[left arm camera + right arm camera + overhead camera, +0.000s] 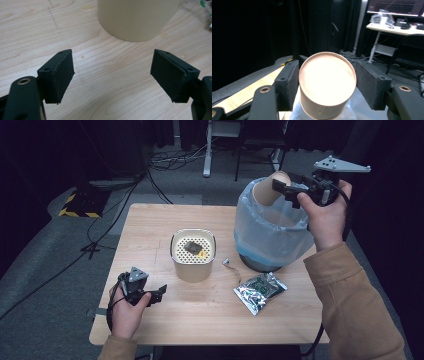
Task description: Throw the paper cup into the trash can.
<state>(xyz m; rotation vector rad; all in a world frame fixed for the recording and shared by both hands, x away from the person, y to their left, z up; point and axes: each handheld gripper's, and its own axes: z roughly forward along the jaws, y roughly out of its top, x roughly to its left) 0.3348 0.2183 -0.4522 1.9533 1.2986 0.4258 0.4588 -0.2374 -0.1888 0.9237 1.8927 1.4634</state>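
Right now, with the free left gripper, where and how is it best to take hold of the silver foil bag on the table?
Probably at its near-left corner, coming low from the left gripper's side. The silver foil bag lies flat and slanted on the table, so only a thin edge offers the open jaws something to pinch; its crinkled middle gives no hold.

Nothing legible anywhere on this table.

The silver foil pouch carries a green printed patch, but it's far too small to make out a single word. The paper cup and the cream container show plain sides, no brand, no number. In the right gripper view, a monitor at the back shows faint lines, and none of them can be read as text.
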